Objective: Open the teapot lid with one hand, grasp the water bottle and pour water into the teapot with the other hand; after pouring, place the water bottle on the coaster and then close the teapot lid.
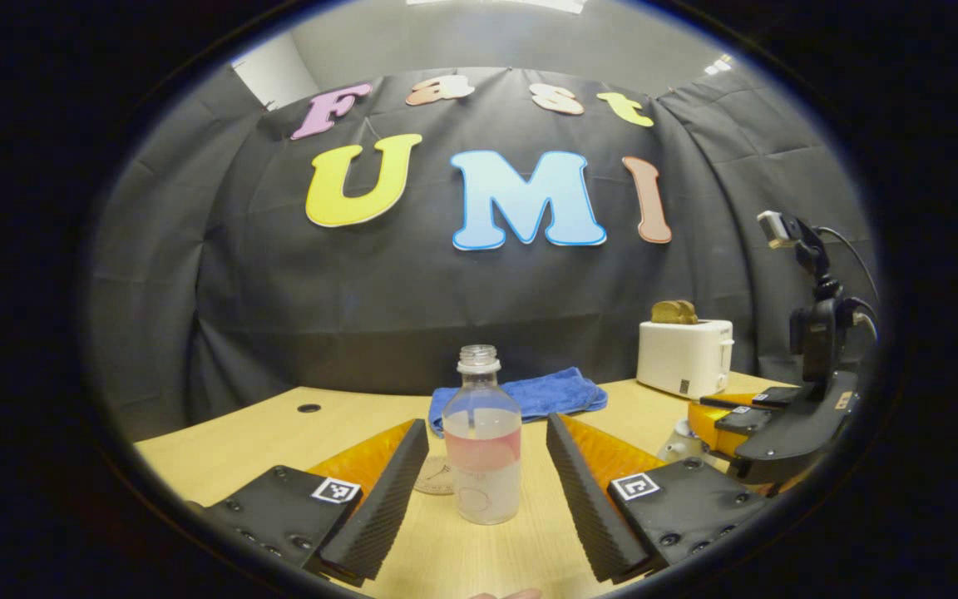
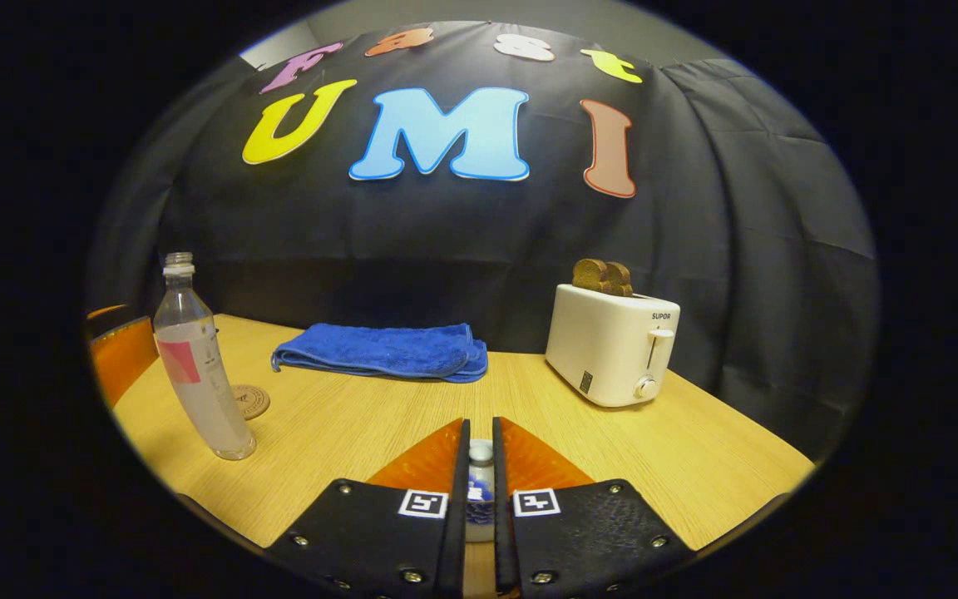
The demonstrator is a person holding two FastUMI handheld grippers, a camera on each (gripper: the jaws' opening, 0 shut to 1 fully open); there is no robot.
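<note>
- Clearly, the left gripper (image 1: 487, 491) stands wide apart, flanking the uncapped water bottle (image 1: 483, 441) without touching, ready to grasp.
- Meanwhile, the right gripper (image 2: 479, 499) pinches the teapot lid's knob (image 2: 480, 456), freeing the opening.
- Behind the bottle, the coaster (image 2: 250, 401) awaits.

The white toaster (image 2: 612, 343), far right on the table, carries the brand word "SUPOR" near its top edge beside the lever; a small dark square mark low on its side is probably a code, too small to read.
</note>
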